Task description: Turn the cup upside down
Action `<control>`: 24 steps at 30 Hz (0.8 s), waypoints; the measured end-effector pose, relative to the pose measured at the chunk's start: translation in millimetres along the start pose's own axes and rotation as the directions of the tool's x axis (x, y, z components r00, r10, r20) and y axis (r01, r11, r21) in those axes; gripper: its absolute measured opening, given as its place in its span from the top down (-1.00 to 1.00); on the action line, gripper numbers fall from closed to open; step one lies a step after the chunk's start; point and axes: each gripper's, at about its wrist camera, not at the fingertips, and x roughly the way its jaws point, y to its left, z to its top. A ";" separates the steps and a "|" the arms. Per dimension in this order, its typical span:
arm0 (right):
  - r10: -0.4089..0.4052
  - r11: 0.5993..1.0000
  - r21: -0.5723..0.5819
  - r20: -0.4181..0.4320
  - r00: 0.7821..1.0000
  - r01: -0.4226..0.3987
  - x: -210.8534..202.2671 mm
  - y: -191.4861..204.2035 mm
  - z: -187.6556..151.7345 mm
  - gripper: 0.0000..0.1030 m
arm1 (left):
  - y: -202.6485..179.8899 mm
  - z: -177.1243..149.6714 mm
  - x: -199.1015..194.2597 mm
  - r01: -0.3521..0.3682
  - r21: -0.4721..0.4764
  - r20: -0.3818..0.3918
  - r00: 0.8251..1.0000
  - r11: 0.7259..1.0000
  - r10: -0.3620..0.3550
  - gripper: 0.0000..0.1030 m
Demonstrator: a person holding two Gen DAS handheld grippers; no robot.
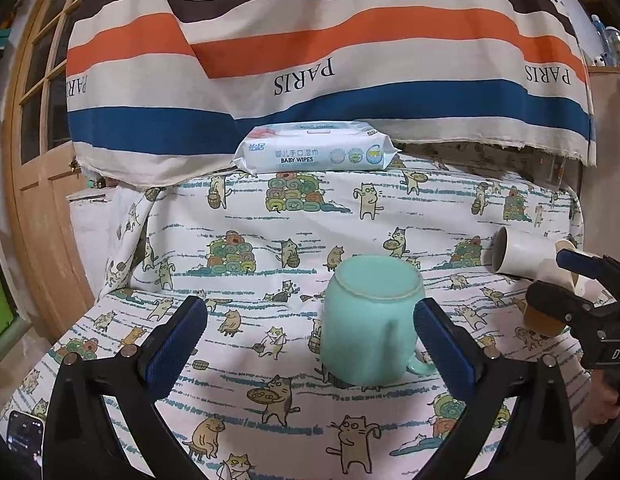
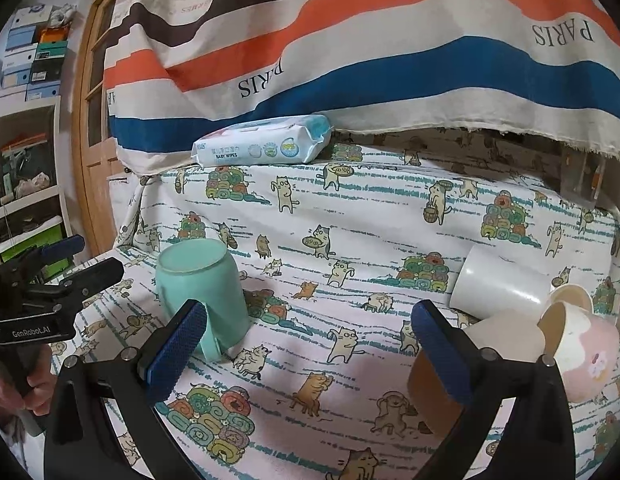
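A mint-green mug (image 1: 370,320) stands upside down on the cat-print cloth (image 1: 249,240), base up, handle toward me on the right. It also shows in the right wrist view (image 2: 201,292). My left gripper (image 1: 310,344) is open, with the mug just ahead between its fingers, nearer the right finger, not touching. My right gripper (image 2: 310,348) is open and empty. A white cup (image 2: 502,284), a tan cup (image 2: 474,364) and a pink cup (image 2: 582,352) lie on their sides at its right finger.
A baby wipes pack (image 1: 316,152) lies at the back under a striped hanging cloth (image 1: 330,60). A wooden door (image 1: 33,160) stands left. A phone (image 1: 25,436) lies at the near left. The right gripper shows at the right edge of the left wrist view (image 1: 566,280).
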 end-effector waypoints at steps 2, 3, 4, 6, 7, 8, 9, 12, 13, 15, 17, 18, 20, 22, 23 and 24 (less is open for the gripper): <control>-0.001 1.000 0.003 -0.002 1.000 0.001 0.1 -0.6 0.0 -0.99 | -1.5 -0.3 -0.9 0.001 0.005 0.004 1.000 1.000 -0.001 -0.99; -0.001 1.000 0.005 -0.002 1.000 0.001 0.2 -1.0 0.1 -0.99 | -1.7 -0.3 -1.1 0.000 0.006 0.005 1.000 1.000 0.000 -0.99; -0.002 1.000 0.006 -0.003 1.000 0.002 0.4 -1.3 0.1 -0.99 | -1.6 -0.3 -1.0 0.000 0.005 0.004 1.000 1.000 0.000 -0.99; -0.001 1.000 0.005 -0.003 1.000 0.001 0.3 -1.4 0.2 -0.99 | -1.7 -0.2 -1.0 0.000 0.001 0.001 1.000 1.000 0.000 -0.99; -0.001 1.000 0.005 -0.003 1.000 0.001 0.2 -1.4 0.2 -0.99 | -1.6 -0.2 -1.2 -0.001 -0.003 -0.001 1.000 1.000 0.001 -0.99; -0.002 1.000 0.004 -0.004 1.000 0.002 0.3 -1.4 0.2 -0.99 | -0.9 0.0 -0.8 -0.001 -0.006 -0.003 1.000 1.000 0.001 -0.99; -0.002 1.000 0.004 -0.004 1.000 0.002 0.4 -1.5 0.2 -0.99 | -0.4 0.1 -0.7 -0.001 -0.008 -0.004 1.000 1.000 0.001 -0.99; -0.003 1.000 0.005 -0.002 1.000 0.003 0.2 -1.4 0.3 -0.99 | -0.2 0.0 -0.4 -0.002 -0.007 -0.005 1.000 1.000 0.002 -0.99; -0.002 1.000 0.004 -0.003 1.000 0.002 0.4 -1.5 0.4 -0.99 | -0.4 0.1 0.1 -0.003 -0.006 -0.007 1.000 1.000 0.003 -0.99; -0.001 1.000 0.004 -0.006 1.000 0.001 0.5 -1.4 0.4 -0.99 | 0.5 0.2 0.8 -0.005 -0.006 -0.008 1.000 1.000 0.005 -0.99; -0.003 1.000 0.004 -0.008 1.000 0.003 0.3 -1.9 0.0 -0.99 | 1.4 0.2 0.8 -0.005 -0.010 -0.008 1.000 1.000 0.004 -0.99; -0.002 1.000 0.004 -0.007 1.000 0.002 0.2 -2.0 -0.1 -0.99 | 1.5 0.2 1.0 -0.005 -0.010 -0.008 1.000 1.000 0.005 -0.99; -0.002 1.000 0.004 -0.006 1.000 0.002 0.8 -1.6 0.1 -0.99 | 1.7 0.2 0.8 -0.003 -0.008 -0.007 1.000 1.000 0.003 -0.99; -0.002 1.000 0.003 -0.008 1.000 0.002 1.3 -1.8 0.1 -0.99 | 2.1 0.1 0.5 -0.002 -0.004 -0.004 1.000 1.000 0.002 -0.99; -0.001 1.000 0.003 -0.008 1.000 0.001 1.1 -1.6 0.1 -0.99 | 2.3 0.0 0.3 -0.001 -0.003 -0.002 1.000 1.000 0.001 -0.99; -0.002 1.000 0.003 -0.008 1.000 0.002 0.9 -1.8 0.0 -0.99 | 1.6 0.0 -0.1 -0.002 -0.002 -0.001 1.000 1.000 0.002 -0.99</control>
